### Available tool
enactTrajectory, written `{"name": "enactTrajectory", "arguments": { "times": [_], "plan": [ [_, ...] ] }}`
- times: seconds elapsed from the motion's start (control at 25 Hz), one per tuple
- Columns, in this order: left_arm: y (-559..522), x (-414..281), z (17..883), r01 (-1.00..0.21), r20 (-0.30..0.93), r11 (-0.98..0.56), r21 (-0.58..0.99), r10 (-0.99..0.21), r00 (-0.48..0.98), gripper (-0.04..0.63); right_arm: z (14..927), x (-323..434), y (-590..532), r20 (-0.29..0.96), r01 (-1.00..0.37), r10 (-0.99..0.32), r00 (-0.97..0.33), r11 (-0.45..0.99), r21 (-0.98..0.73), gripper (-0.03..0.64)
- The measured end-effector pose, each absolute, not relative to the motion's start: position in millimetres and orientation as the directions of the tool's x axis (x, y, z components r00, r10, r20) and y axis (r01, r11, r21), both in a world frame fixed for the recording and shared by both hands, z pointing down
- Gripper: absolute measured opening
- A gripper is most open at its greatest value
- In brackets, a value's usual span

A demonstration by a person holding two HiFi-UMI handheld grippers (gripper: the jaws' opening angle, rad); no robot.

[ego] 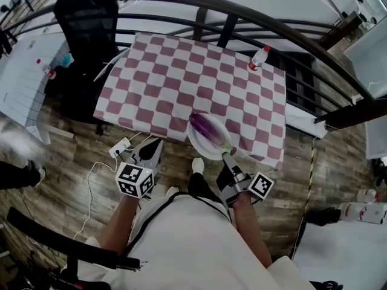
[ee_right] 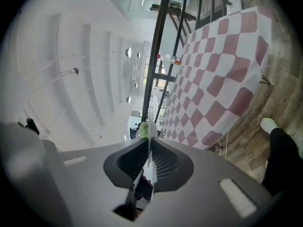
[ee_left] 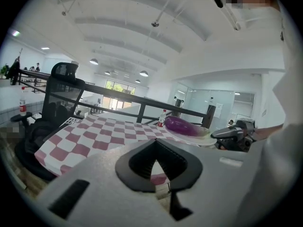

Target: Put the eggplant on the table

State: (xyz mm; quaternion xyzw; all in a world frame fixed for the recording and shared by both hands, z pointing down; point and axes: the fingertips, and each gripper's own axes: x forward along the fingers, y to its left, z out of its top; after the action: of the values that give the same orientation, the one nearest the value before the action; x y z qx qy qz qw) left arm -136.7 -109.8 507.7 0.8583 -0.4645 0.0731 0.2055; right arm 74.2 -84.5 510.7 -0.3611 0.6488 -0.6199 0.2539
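Note:
A purple eggplant [ego: 205,128] lies on a white plate [ego: 199,145] held over the near edge of the checkered table [ego: 181,71]. My right gripper [ego: 227,157] is shut on the plate's near rim. In the right gripper view the plate [ee_right: 149,150] shows edge-on as a thin white line between the jaws, with the eggplant's green stem [ee_right: 142,129] just past it. My left gripper [ego: 151,151] hangs lower left of the plate, off the table, shut with nothing in it. The left gripper view shows the eggplant [ee_left: 184,126] on the plate [ee_left: 208,137] to the right.
A plastic bottle [ego: 258,57] stands at the table's far right corner. A dark railing [ego: 242,14] runs behind the table and a black chair [ego: 84,17] stands at its left. A white power strip [ego: 121,147] with cables lies on the wood floor.

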Motion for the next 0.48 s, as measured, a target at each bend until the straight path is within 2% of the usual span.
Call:
{"name": "enactTrajectory", "arguments": {
  "times": [0.48],
  "plan": [
    [-184.0, -106.7, 498.6, -0.875, 0.326, -0.399, 0.274, -0.817, 0.475, 0.006, 522.7, 107.0, -182.3, 0.134, -0.167, -0.71, -0.692, -0.024, -0.986, 0.032]
  ]
}}
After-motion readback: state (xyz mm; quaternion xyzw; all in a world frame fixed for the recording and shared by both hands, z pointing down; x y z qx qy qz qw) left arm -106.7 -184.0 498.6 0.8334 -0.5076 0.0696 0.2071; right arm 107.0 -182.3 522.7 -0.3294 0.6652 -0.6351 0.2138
